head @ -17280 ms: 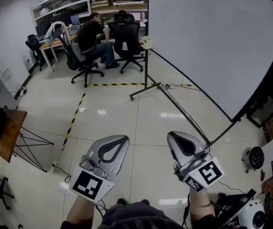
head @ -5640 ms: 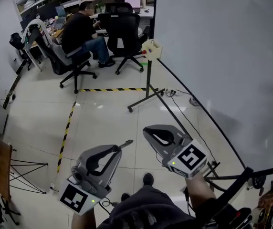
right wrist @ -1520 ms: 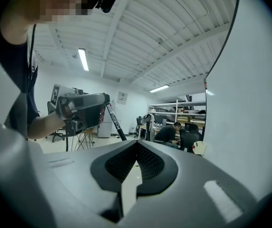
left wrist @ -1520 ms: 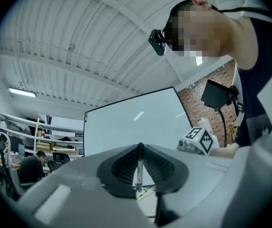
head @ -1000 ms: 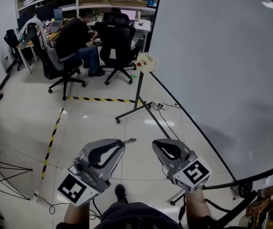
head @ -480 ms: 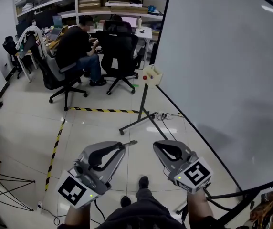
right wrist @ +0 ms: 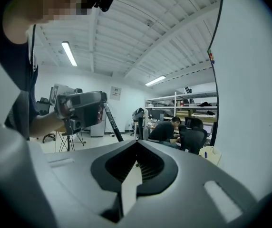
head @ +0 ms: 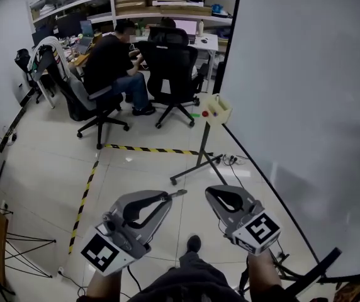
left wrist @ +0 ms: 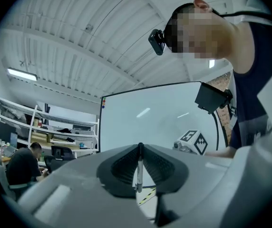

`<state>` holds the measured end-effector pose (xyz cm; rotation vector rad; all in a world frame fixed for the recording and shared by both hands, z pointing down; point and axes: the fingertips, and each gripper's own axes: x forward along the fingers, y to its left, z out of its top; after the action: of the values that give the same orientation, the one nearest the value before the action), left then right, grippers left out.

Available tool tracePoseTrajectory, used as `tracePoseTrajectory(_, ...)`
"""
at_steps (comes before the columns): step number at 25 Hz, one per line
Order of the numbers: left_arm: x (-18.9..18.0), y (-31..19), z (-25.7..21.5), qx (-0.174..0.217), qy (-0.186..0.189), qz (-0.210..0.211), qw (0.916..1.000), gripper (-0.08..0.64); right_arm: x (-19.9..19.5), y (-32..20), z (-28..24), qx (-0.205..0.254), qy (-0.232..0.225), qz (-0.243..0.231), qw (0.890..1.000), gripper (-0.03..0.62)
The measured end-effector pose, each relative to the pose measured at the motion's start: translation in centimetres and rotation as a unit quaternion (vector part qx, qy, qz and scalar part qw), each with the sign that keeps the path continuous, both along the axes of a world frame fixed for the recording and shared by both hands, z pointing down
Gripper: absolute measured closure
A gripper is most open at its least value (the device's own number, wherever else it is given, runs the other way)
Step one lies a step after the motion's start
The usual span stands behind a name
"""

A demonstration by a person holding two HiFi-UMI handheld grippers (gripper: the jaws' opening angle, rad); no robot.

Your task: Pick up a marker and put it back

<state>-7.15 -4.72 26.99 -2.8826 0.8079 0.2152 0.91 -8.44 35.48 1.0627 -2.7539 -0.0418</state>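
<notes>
Slim pale marker clamped in left claw, tip poking beyond jaws.

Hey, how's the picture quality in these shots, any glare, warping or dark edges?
Head view: fisheye bends the edge of the whiteboard. Left gripper view: dark rounded corners, lamp streaks reflect on the whiteboard, marker sharp. Right gripper view: bright ceiling lamp, same dark corners.

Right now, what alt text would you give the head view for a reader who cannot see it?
Seen from above, the left claw is shut on a thin marker, and the right claw is shut and empty. Ahead, a small tray on a stand sits beside a large whiteboard, with a seated person behind.
</notes>
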Motion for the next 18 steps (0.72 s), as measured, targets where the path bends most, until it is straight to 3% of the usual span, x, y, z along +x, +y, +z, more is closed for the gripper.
tracePoseTrajectory(10,7.1,-10.4,0.5,-0.015,-0.04,-0.005,0.9991,0.522,6.6,-10.8,0.9,-0.023,-0.04,0.002,0.999,0.592)
tracePoseTrajectory(18,8.6,-16.0,1.0,-0.025,-0.045,-0.027,0.9983,0.521,9.0,-16.3,1.2,-0.026,-0.046,-0.006,0.999,0.592)
